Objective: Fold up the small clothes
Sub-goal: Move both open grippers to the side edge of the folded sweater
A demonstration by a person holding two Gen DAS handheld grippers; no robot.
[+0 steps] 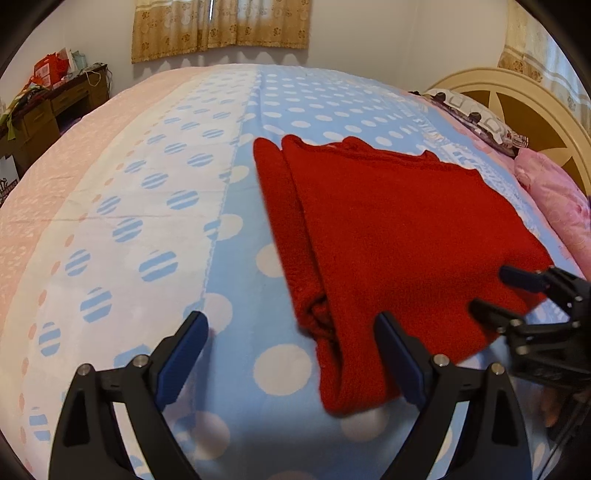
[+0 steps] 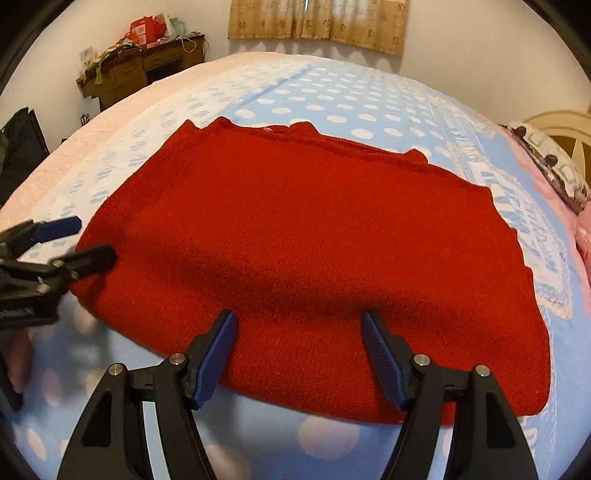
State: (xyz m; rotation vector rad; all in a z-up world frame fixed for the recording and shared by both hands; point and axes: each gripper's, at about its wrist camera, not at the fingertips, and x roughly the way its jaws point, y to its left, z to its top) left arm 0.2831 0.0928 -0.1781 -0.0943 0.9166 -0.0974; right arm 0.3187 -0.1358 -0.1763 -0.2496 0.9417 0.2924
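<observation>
Red knit garment (image 2: 306, 258), folded, on dotted bed (image 2: 332, 99).
We hold both tools spread, empty: left tool (image 1: 291, 354) at its left edge, right tool (image 2: 299, 350) over its near hem.

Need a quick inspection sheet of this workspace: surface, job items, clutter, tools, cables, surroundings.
Surface: bed with polka-dot sheet, blue, white and pink panels.
Job's things: red knit garment lying flat, partly folded.
Clutter: pillows near headboard.
Grippers: left tool open at garment's near left edge; right tool open over its near hem.
Cables: nothing seen.
Surroundings: wooden desk piled with items, curtains.
</observation>
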